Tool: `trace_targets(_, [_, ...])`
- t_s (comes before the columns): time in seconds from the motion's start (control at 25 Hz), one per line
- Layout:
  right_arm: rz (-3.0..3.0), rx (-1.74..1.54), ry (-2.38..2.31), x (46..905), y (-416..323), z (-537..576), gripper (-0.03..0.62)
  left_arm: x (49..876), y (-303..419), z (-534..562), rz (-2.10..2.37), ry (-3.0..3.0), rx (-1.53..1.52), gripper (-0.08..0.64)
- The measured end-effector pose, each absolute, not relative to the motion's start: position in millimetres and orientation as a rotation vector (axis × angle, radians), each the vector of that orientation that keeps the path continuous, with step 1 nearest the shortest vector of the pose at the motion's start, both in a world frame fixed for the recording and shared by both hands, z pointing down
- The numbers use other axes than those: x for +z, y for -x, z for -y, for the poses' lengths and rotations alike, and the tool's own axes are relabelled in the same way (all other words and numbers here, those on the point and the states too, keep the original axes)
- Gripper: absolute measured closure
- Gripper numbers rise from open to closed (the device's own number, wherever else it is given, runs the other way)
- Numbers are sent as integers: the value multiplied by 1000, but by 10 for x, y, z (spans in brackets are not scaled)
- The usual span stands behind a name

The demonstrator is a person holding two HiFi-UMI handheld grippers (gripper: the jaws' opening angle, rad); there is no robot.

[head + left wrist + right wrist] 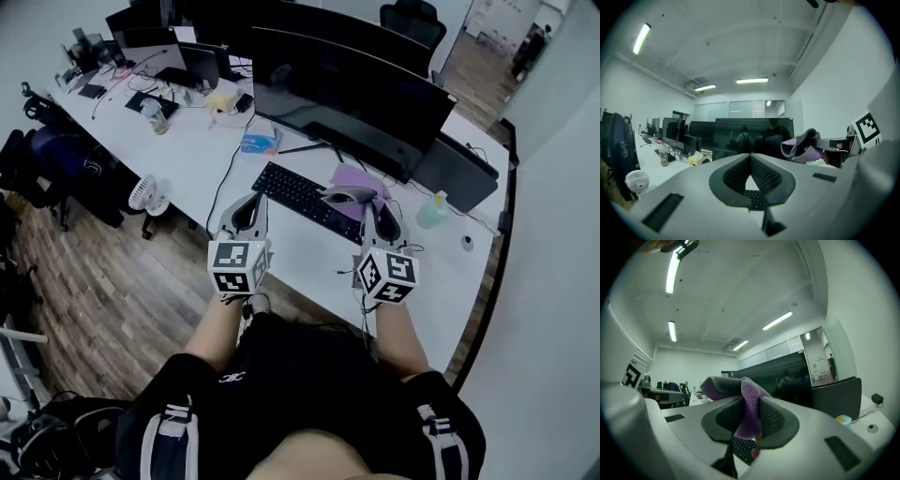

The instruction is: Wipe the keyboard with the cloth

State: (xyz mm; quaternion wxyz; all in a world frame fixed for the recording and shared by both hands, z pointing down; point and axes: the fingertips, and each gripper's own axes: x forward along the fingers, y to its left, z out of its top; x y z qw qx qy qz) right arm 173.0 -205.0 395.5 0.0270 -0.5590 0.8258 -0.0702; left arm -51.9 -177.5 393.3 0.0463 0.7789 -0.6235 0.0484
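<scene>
The keyboard [305, 197] lies on the white desk [291, 262] in front of the wide dark monitor [347, 98], slanting away to your right. Your right gripper [368, 202] is clenched on the purple cloth [356, 184]. In the right gripper view the cloth is pinched between the ribbed pads and bulges out above them. It sits over the keyboard's right part, though whether it touches the keys can't be told. Your left gripper [251, 206] is near the keyboard's left end. Its jaws are closed tip to tip on nothing, and a few keys show through the small gap below.
</scene>
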Motion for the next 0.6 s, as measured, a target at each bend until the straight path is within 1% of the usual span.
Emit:
trace_targets(0.32, [-2426,-237,1870,4056,-1280,2491,488,3916,980,2485,1751,-2501,169,546])
trace_targets(0.6, [-2448,-200,1845,4205,-665,2749,489,4158,1439,2829,1656,-2529,185,546])
